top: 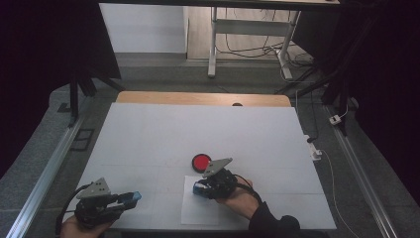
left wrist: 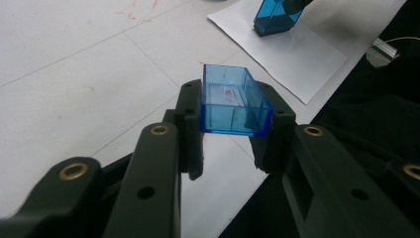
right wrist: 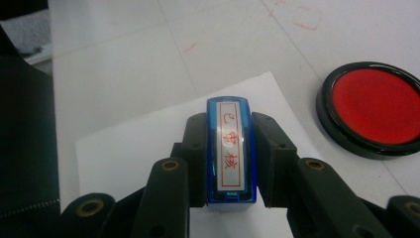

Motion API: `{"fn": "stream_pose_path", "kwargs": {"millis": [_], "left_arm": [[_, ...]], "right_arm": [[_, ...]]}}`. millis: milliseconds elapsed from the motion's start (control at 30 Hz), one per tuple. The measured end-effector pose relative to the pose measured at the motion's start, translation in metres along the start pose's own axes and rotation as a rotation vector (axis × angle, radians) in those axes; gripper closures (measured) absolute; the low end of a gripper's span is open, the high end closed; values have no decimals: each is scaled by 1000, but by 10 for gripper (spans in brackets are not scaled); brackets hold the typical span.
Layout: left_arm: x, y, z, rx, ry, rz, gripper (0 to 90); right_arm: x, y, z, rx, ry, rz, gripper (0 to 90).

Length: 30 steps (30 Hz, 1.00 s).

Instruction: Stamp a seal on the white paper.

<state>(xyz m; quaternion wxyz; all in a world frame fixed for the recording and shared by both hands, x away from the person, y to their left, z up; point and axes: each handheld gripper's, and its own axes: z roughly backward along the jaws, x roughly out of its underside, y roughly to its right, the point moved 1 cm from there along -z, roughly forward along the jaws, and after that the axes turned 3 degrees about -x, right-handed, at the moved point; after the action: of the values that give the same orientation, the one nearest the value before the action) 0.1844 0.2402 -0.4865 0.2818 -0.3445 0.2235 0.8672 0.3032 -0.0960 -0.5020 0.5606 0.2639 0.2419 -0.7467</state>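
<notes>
Pinching a blue cap (left wrist: 233, 106) and stamp (right wrist: 231, 153), both jaws hide their sides

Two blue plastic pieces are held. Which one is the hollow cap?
The one in the left gripper: the hollow cap, open and see-through. The right gripper holds the labelled stamp.

blue stamp (right wrist: 231, 153), red ink pad (right wrist: 375, 106), white paper (right wrist: 129, 158)

The left gripper (left wrist: 233, 141) clamps its black fingers (left wrist: 190, 129) on a clear blue cap (left wrist: 233, 101), open side up, above the white desk (left wrist: 74, 74). At one o'clock, a blue stamp (left wrist: 277, 17) stands on a paper sheet (left wrist: 297, 54).
</notes>
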Motion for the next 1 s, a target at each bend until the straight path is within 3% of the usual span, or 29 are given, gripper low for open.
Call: {"fn": "stream_pose_path", "kwargs": {"millis": [733,1000], "left_arm": [[0,0,0,2,3,1,686],[0,1,0,3,-2,-15,685]], "right_arm": [[-8,4,32,-4,109,-39,701],[-10,5,43,-7,132,-28,701]]}}
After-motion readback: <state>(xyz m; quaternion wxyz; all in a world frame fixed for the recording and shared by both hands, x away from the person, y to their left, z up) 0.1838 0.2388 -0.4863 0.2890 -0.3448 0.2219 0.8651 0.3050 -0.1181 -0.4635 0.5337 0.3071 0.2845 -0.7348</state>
